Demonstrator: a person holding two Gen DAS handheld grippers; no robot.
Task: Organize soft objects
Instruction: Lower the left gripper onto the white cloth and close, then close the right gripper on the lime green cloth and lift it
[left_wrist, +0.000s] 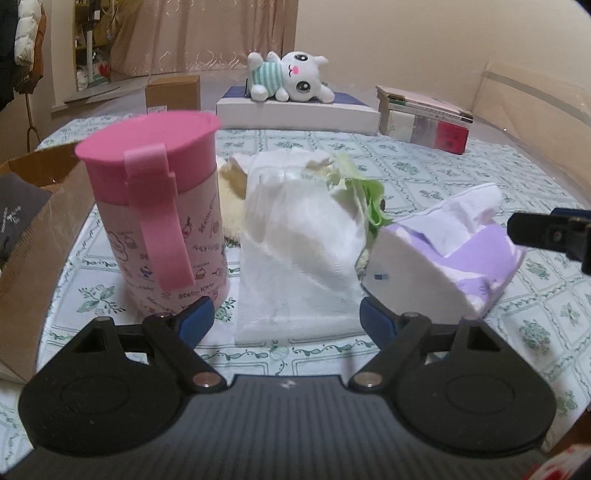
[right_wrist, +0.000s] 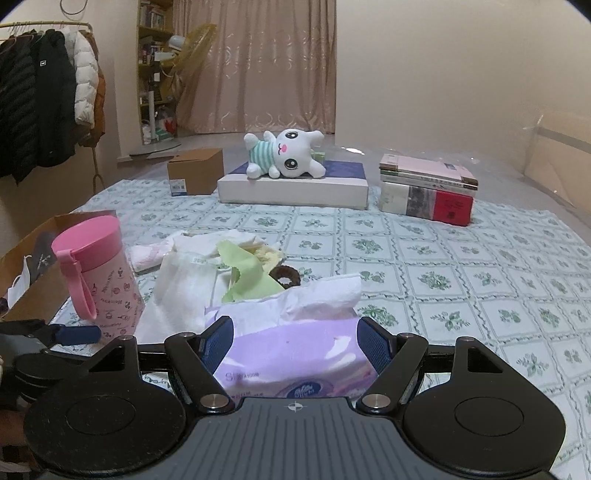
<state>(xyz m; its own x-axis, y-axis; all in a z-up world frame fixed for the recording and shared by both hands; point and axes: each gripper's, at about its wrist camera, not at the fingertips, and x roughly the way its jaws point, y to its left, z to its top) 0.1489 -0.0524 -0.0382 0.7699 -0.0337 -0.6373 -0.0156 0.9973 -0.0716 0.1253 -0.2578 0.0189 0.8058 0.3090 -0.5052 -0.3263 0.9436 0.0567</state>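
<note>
Your right gripper (right_wrist: 293, 349) had the purple tissue pack (right_wrist: 295, 365) sitting between its two blue pads (right_wrist: 371, 347), jaws spread about as wide as the pack itself; the pads looked to be at its sides, but whether they were pressing or only bracketing it could not be told from either view. The pack lay on the green-patterned cloth (right_wrist: 443, 258) near the front edge, tilted, with a tissue (right_wrist: 317, 295) puffed out of its top. I would judge it light and squashy: a film wrapper that dents and slides, so you would have done best to take it low across the body, not by the loose sheet, which would simply pull free. Your left gripper (left_wrist: 286, 315) was open wide and held nothing; its pads (left_wrist: 194, 317) sat just in front of the white cloth (left_wrist: 295, 236) heaped in the middle, between the pink lidded cup (left_wrist: 159, 218) and the tissue pack. That cloth looked limp and near weightless, likely to sag and trail, so a pinch on a bunched fold would have served better than an edge. A green rag (right_wrist: 243, 273) lay tangled on top of the heap.
</note>
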